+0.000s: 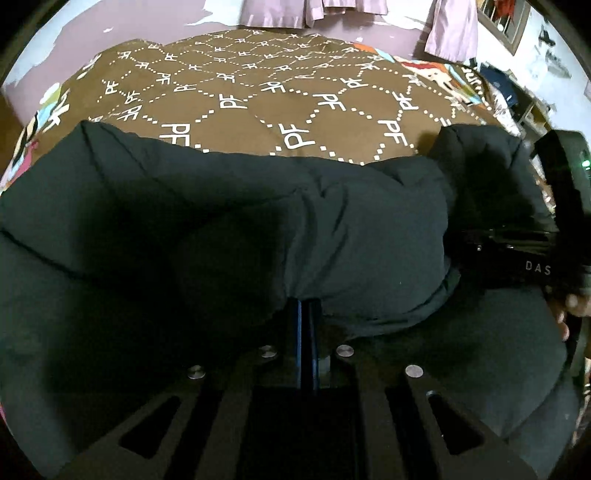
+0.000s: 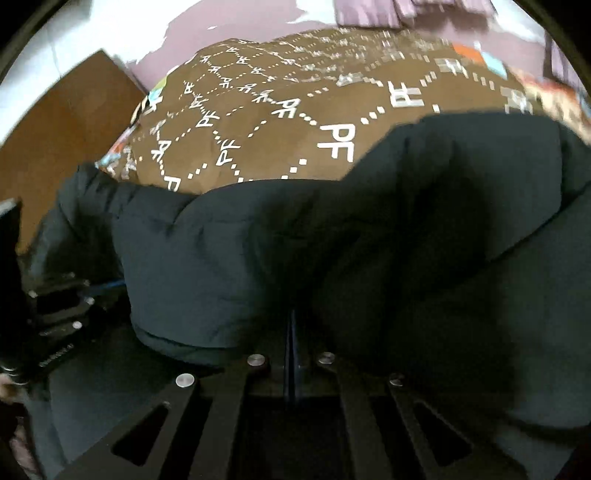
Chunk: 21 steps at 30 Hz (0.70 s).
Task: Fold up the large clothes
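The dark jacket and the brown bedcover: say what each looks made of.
Dark jacket: probably padded synthetic shell, matte with slight sheen; it bulges in soft rounded folds. Brown bedcover: likely soft printed fabric, matte; white PF letters and dotted lines printed on it.

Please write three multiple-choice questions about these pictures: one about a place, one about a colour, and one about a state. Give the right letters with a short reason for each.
1. Where does the black padded jacket lie?
A. on a brown bedspread with white "PF" letters
B. on a wooden floor
C. on a hanger

2. What colour are the curtains behind the bed?
A. green
B. pale purple
C. yellow

3. How do the jaws of the left gripper stand?
A. wide open above the cloth
B. shut, tips hidden under a fold of the jacket
C. shut on a hanger

Answers:
1 A, the bedspread shows beyond the jacket in both views.
2 B, the curtains hang pale purple by the wall.
3 B, the two blue fingers meet and run under the fabric.
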Motion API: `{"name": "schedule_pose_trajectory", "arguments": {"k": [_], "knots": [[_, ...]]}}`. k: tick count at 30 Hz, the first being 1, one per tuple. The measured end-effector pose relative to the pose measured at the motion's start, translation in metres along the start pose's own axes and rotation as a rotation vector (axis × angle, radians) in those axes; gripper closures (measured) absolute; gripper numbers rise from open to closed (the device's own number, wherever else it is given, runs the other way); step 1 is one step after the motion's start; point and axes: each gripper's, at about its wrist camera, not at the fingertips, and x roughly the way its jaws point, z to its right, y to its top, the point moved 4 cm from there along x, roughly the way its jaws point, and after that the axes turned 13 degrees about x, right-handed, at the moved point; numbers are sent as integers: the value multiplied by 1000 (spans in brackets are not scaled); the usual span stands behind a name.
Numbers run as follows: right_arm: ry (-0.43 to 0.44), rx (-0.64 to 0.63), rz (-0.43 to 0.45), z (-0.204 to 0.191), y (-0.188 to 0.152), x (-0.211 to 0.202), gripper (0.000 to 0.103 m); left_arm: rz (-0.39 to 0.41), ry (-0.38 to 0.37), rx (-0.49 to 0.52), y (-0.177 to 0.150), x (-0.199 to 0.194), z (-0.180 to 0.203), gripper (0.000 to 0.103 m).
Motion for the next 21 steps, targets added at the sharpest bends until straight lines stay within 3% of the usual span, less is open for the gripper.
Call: {"name": "schedule_pose_trajectory", "arguments": {"k": [3, 5, 8, 12, 14, 21], "knots": [[-27, -27, 39, -6, -5, -7, 103, 16, 38, 26, -2, -3, 6, 97], [74, 11, 56, -9, -5, -23, 97, 58, 31, 21, -8, -7, 5, 97], [198, 7, 84, -28, -5, -45, 97, 116, -1, -13, -15, -13, 1, 97], [194, -44, -11, -49, -11, -25, 97, 137, -28, -47, -19, -18, 1, 97], [148, -39, -72, -46, -17, -6, 97, 138, -32, -53, -18, -18, 1, 97], [71, -67, -73, -47, -22, 12, 101, 114, -41, -62, -18, -14, -1, 97]]}}
